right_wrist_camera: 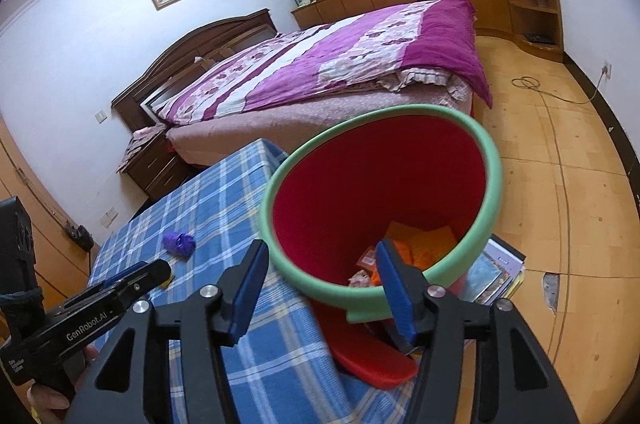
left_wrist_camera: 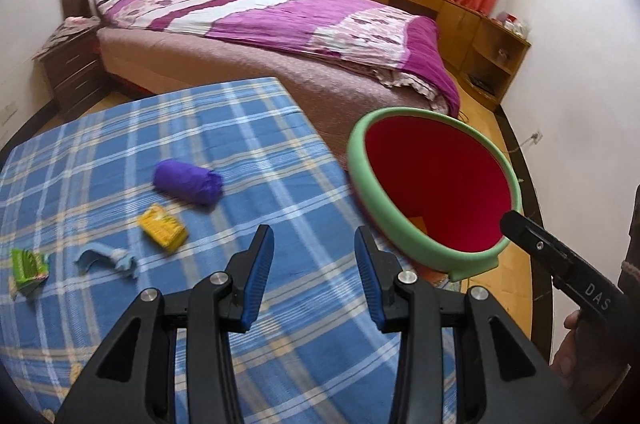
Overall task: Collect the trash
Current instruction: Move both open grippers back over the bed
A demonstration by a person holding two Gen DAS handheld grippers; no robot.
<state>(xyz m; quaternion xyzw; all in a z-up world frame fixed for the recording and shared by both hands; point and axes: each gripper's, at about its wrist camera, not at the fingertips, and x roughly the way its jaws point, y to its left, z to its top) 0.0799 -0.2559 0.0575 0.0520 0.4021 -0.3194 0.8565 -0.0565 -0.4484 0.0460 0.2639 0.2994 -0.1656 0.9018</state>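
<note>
On the blue plaid tablecloth [left_wrist_camera: 248, 144] lie a purple crumpled wad [left_wrist_camera: 188, 181], a yellow packet [left_wrist_camera: 163, 229], a light blue scrap [left_wrist_camera: 106, 258] and a green packet [left_wrist_camera: 29, 266]. My left gripper [left_wrist_camera: 316, 256] hovers open over the cloth, right of the yellow packet, nothing between its fingers. A red bin with a green rim [left_wrist_camera: 432, 184] stands off the table's right edge. My right gripper [right_wrist_camera: 322, 288] is open and straddles the bin's near rim [right_wrist_camera: 360, 300], one finger inside, one outside, pads apart from it. Orange wrappers [right_wrist_camera: 424, 244] lie in the bin.
A bed with a purple quilt [left_wrist_camera: 280, 16] fills the room behind the table. Books [right_wrist_camera: 496, 276] lie on the wooden floor beside the bin, and a red flat piece [right_wrist_camera: 372, 364] sits under it. A cable [right_wrist_camera: 528, 82] trails across the floor. Wooden cabinets [left_wrist_camera: 472, 16] line the far wall.
</note>
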